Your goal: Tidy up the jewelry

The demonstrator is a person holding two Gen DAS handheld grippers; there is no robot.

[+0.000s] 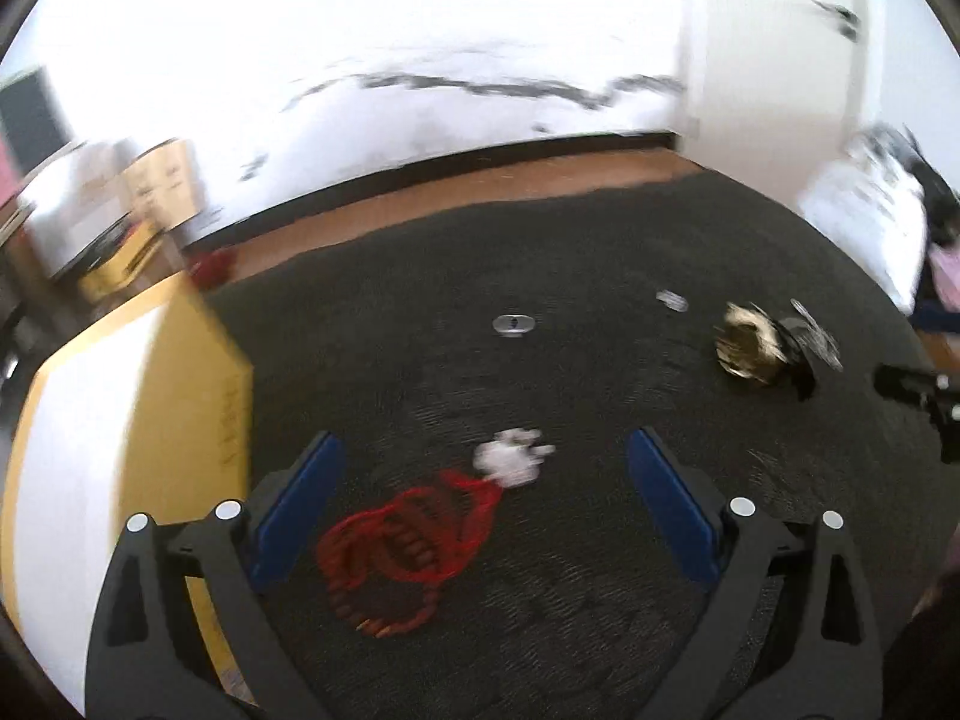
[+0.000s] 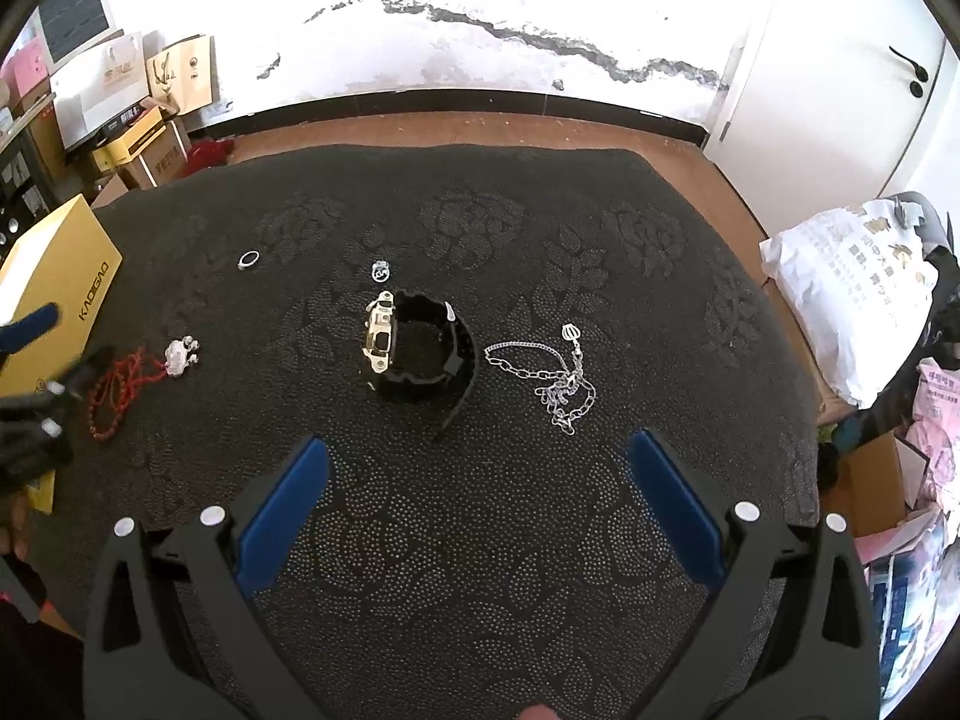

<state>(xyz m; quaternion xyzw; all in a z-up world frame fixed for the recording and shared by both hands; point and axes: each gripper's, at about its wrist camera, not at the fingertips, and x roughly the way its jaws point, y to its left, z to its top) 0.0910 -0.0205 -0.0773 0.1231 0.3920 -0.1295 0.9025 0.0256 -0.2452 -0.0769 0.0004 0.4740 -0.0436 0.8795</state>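
The left gripper (image 1: 486, 498) has its two blue pads spread wide and holds nothing. Right between them on the dark cloth (image 1: 570, 570) lies a red bead necklace (image 1: 408, 546). It is a loose, curly pile of tiny round beads. Its far end joins a small white charm (image 1: 513, 456) that looks lumpy and shiny. This picture is blurry, so small parts are hard to see. A yellow cardboard box (image 1: 198, 378) sits just to the left of the cloth.

The right gripper (image 2: 477, 498) is also wide open and empty, and it hovers over the dotted cloth with flower shapes pressed into it. A little past its pads sits a black wristwatch (image 2: 420, 354). The strap curls into a ring, and one loose end sticks out toward the gripper. The watch face is cream and gold and stands on its edge, facing left. To the right of the watch lies a silver chain necklace (image 2: 552, 378) with chunky metal links. It is bunched in a heap near the gripper and has a small round pendant (image 2: 571, 333) at the far end.

Farther back, just past the watch, is a tiny clear sparkly piece (image 2: 381, 270). Off to the left lies a thin silver ring (image 2: 248, 258), flat on the cloth.
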